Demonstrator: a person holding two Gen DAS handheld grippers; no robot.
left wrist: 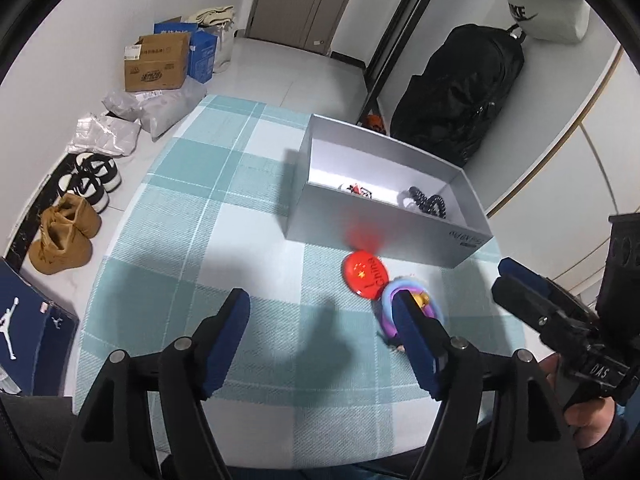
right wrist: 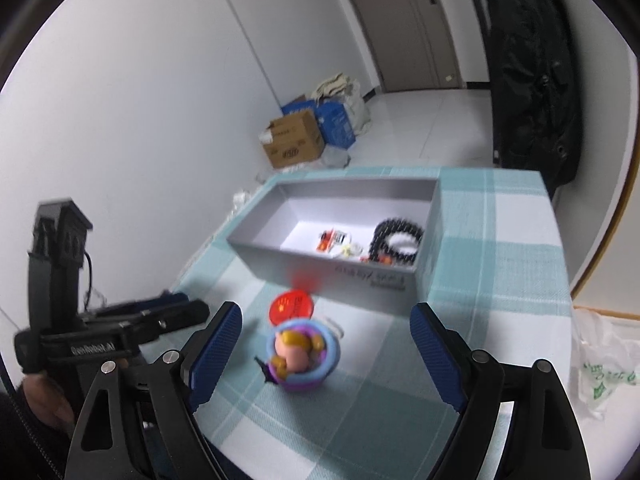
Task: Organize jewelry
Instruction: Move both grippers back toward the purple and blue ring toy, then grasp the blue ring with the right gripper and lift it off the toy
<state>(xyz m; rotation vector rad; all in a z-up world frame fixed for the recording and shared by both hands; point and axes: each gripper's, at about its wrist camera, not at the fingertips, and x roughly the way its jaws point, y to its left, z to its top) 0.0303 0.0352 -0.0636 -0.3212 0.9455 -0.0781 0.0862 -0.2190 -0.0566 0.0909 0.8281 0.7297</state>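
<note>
A grey open box (left wrist: 372,236) (right wrist: 344,276) stands on the checked cloth and holds a black bead bracelet (left wrist: 430,202) (right wrist: 396,238) and small red and white pieces (right wrist: 334,240). In front of it lie a red round China badge (left wrist: 366,274) (right wrist: 292,306) and a purple and blue ring charm with a pink figure (left wrist: 424,304) (right wrist: 302,354). My left gripper (left wrist: 322,308) is open and empty; its right finger hides part of the charm. My right gripper (right wrist: 326,326) is open, and the charm sits between its fingers on the cloth. It also shows at the right of the left wrist view (left wrist: 520,280).
The teal checked cloth (left wrist: 224,216) covers the table. On the floor at the left are shoes (left wrist: 88,180), brown boots (left wrist: 62,240), cardboard boxes (left wrist: 158,62) and plastic bags. A black backpack (left wrist: 464,92) stands behind the box. A white plastic bag (right wrist: 600,368) lies at the right.
</note>
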